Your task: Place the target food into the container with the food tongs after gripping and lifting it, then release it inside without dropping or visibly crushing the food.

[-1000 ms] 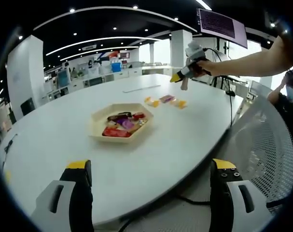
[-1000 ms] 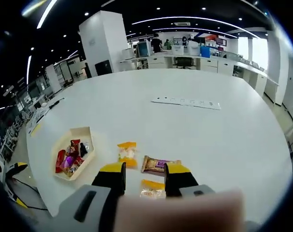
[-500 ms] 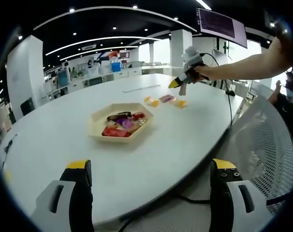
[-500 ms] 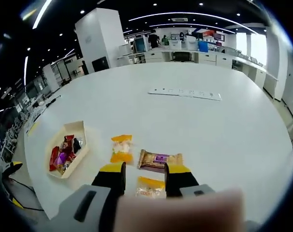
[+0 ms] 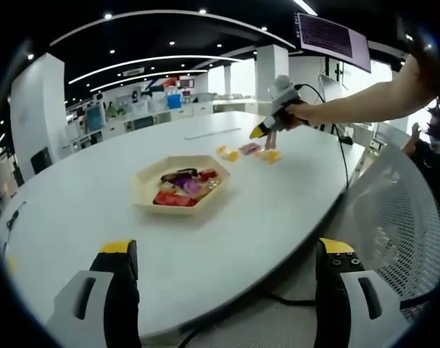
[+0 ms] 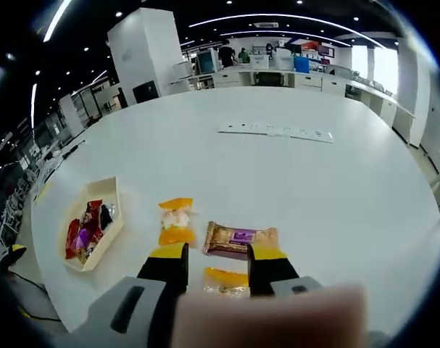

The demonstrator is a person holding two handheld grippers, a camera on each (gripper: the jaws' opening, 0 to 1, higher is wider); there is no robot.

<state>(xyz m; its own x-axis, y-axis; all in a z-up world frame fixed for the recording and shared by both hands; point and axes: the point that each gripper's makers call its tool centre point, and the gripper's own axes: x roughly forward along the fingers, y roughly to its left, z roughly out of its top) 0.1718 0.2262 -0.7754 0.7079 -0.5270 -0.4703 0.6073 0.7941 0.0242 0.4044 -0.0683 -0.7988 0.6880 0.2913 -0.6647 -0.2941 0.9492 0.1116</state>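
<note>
Right gripper view looks down over a broad, rounded white tabletop (image 6: pixel 292 188) with a smooth matte surface. The right claw (image 6: pixel 218 264) hangs just above the near edge, its two black jaws with yellow tips held a moderate way apart and holding nothing. Between and just below those tips lies a small orange-ended snack packet (image 6: pixel 225 281), glossy and crinkled. Just beyond it sits a flat brown rectangular wrapper with a purple patch (image 6: pixel 239 239), and to its left another orange-and-white sachet (image 6: pixel 175 222), all three near one another on the bare surface. Further left, well apart from them, stands a pale hexagonal tray (image 6: pixel 112 230) with low straight walls, holding a jumble of red, purple and dark shiny wrappers. A long thin white strip (image 6: pixel 275 131) lies flat towards the far side.

From the left gripper view, the left claw (image 5: pixel 227 290) has its jaws set wide apart, empty, low over the near rim of the tabletop. The tray sits mid-table; past it the right claw, gripped by a person's hand (image 5: pixel 296 114) on an outstretched bare arm, points down at the packets. A grey mesh chair back (image 5: pixel 401 217) curves at the right.
</note>
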